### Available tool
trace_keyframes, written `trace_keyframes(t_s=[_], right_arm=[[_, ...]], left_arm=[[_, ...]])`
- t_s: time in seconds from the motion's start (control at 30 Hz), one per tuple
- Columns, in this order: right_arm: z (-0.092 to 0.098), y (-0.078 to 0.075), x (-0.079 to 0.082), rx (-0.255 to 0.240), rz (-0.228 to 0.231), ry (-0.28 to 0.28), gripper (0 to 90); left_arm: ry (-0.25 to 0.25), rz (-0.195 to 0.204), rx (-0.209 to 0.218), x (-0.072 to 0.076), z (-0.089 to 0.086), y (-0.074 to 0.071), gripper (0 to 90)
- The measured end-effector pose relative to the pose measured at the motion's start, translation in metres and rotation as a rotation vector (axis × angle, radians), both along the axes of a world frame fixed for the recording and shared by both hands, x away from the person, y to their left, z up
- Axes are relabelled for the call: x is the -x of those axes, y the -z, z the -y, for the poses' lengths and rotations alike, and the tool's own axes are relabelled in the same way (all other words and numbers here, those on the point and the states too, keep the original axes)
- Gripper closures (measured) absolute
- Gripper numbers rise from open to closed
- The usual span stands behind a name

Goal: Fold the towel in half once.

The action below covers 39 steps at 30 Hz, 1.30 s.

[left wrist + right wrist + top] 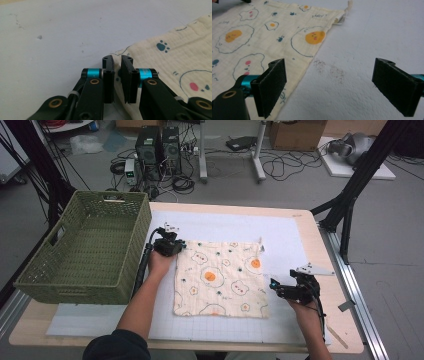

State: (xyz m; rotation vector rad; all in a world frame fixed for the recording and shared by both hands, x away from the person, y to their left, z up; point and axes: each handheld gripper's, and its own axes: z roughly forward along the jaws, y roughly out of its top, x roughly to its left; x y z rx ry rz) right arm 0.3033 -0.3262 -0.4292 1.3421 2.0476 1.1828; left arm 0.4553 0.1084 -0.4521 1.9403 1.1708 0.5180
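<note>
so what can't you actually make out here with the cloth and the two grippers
- Left gripper, left gripper view: jaws nearly shut at the cloth corner; a pinched edge is hidden behind the pads.
- High view: the person's hand hides that corner.
- Right gripper, right gripper view: open; cloth's near corner is cut off by the bottom edge.

Basket (85, 245): sitting at the table's left edge.
Computer towers (159, 145): standing on the floor beyond.
Cardboard box (297, 134): resting far right.

The cloth (175, 62) runs off the left gripper view at 3 o'clock; its corner (under the nearly closed jaws) is hidden, grip unclear.
</note>
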Motion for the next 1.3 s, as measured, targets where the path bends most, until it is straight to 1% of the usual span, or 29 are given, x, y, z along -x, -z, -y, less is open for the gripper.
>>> trace_keyframes(t_s=[0.07, 0.1, 0.2, 0.27, 0.33, 0.4, 0.47, 0.53, 0.57, 0.6, 0.7, 0.73, 0.77, 0.8, 0.83, 0.97, 1.0, 1.03, 1.07, 1.1, 1.17, 1.2, 1.23, 1.27, 1.3], right_arm=[[-0.001, -0.002, -0.008, 0.001, 0.003, -0.005, 11.6], [-0.002, -0.003, -0.014, 0.005, 0.0, -0.006, 11.5], [-0.006, -0.004, -0.028, 0.023, -0.001, 0.012, 10.9], [-0.008, -0.004, -0.04, 0.028, -0.018, 0.017, 10.9], [-0.011, -0.003, -0.048, 0.038, -0.02, 0.016, 10.9], [-0.015, -0.001, -0.058, 0.038, -0.038, 0.006, 11.0], [-0.018, -0.001, -0.068, 0.052, -0.06, 0.001, 11.5], [-0.02, 0.0, -0.077, 0.055, -0.058, 0.0, 16.8], [-0.021, 0.0, -0.082, 0.066, -0.062, -0.005, 16.9], [-0.023, 0.001, -0.089, 0.074, -0.072, 0.0, 17.5], [-0.03, 0.002, -0.105, 0.09, -0.1, -0.02, 20.8], [-0.036, 0.002, -0.111, 0.1, -0.095, -0.029, 25.6], [-0.04, 0.001, -0.114, 0.107, -0.085, -0.036, 29.0], [-0.045, 0.002, -0.118, 0.119, -0.077, -0.04, 30.5], [-0.05, 0.003, -0.123, 0.13, -0.078, -0.031, 32.2], [-0.057, 0.012, -0.136, 0.125, -0.111, -0.023, 34.7], [-0.059, 0.014, -0.138, 0.135, -0.118, -0.021, 35.5], [-0.062, 0.017, -0.139, 0.15, -0.12, -0.026, 37.8], [-0.063, 0.018, -0.141, 0.148, -0.116, -0.025, 39.5], [-0.063, 0.018, -0.141, 0.137, -0.116, -0.018, 42.9], [-0.062, 0.018, -0.141, 0.134, -0.107, -0.011, 55.4], [-0.062, 0.018, -0.141, 0.135, -0.11, -0.014, 63.1], [-0.063, 0.017, -0.141, 0.126, -0.114, -0.032, 70.8], [-0.064, 0.017, -0.141, 0.13, -0.113, -0.044, 79.2], [-0.067, 0.016, -0.14, 0.149, -0.105, -0.061, 82.7]], left_arm=[[0.0, -0.002, 0.003, 0.0, 0.0, 0.0, 80.7], [-0.002, 0.0, 0.001, 0.0, 0.0, 0.0, 80.7], [-0.003, 0.002, 0.002, 0.0, 0.0, 0.0, 80.7], [-0.002, -0.002, 0.005, 0.0, 0.0, 0.0, 80.7], [-0.001, -0.003, 0.006, 0.0, 0.0, 0.0, 80.7], [-0.003, -0.003, 0.01, 0.0, -0.001, 0.0, 80.7], [0.0, -0.006, 0.013, 0.0, -0.001, 0.0, 80.6], [0.0, -0.008, 0.018, 0.0, -0.002, 0.0, 80.6], [-0.001, -0.01, 0.024, -0.001, -0.002, 0.0, 80.6], [-0.001, -0.01, 0.027, -0.001, -0.002, 0.0, 80.6], [-0.001, -0.012, 0.027, -0.001, -0.003, 0.0, 80.6], [0.0, -0.011, 0.025, -0.001, -0.003, 0.0, 80.6], [-0.001, -0.01, 0.026, -0.001, -0.002, 0.0, 80.6], [-0.001, -0.011, 0.026, -0.001, -0.002, 0.0, 80.6], [-0.002, -0.01, 0.025, 0.0, -0.002, 0.0, 80.6], [0.002, -0.007, 0.014, 0.0, -0.002, 0.0, 80.7], [-0.001, -0.007, 0.018, 0.0, -0.002, 0.0, 80.7], [0.0, -0.007, 0.021, 0.0, -0.002, 0.0, 80.8], [0.0, -0.009, 0.024, 0.0, -0.002, 0.0, 80.9], [0.0, -0.011, 0.027, -0.001, -0.003, 0.0, 80.9], [0.0, -0.013, 0.033, -0.001, -0.003, 0.0, 81.3], [0.001, -0.013, 0.034, -0.001, -0.003, 0.0, 81.5], [-0.001, -0.014, 0.038, -0.001, -0.003, 0.0, 81.8], [-0.002, -0.018, 0.047, -0.001, -0.004, 0.0, 82.2], [0.003, -0.018, 0.051, -0.001, -0.005, 0.0, 83.7]])
